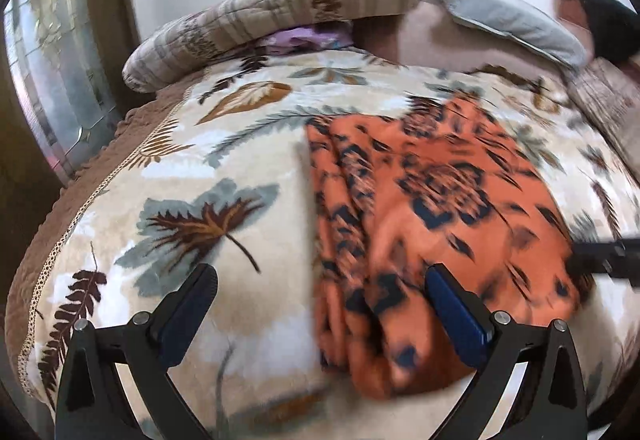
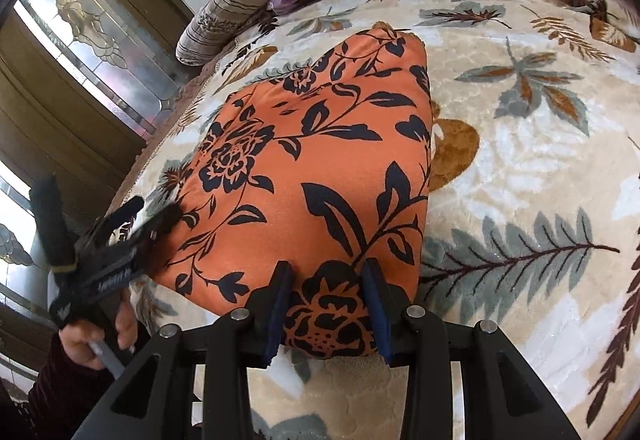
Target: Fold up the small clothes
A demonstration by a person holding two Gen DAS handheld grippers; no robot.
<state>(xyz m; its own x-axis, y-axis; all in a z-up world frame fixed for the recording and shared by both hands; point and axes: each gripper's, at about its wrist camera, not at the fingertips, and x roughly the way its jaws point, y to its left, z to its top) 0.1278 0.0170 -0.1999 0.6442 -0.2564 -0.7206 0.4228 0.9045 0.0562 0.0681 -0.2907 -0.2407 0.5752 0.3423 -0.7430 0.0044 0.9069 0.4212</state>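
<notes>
Jaws, right gripper [image 2: 328, 272]: part-open, straddling the near edge of the folded orange floral garment [image 2: 312, 159], pads apparently not pressing. Jaws, left gripper [image 1: 320, 280]: wide, empty, over the garment's left edge. Garment lies on the leaf-print blanket [image 2: 520, 159], long axis running away from the person; left view blurred.
</notes>
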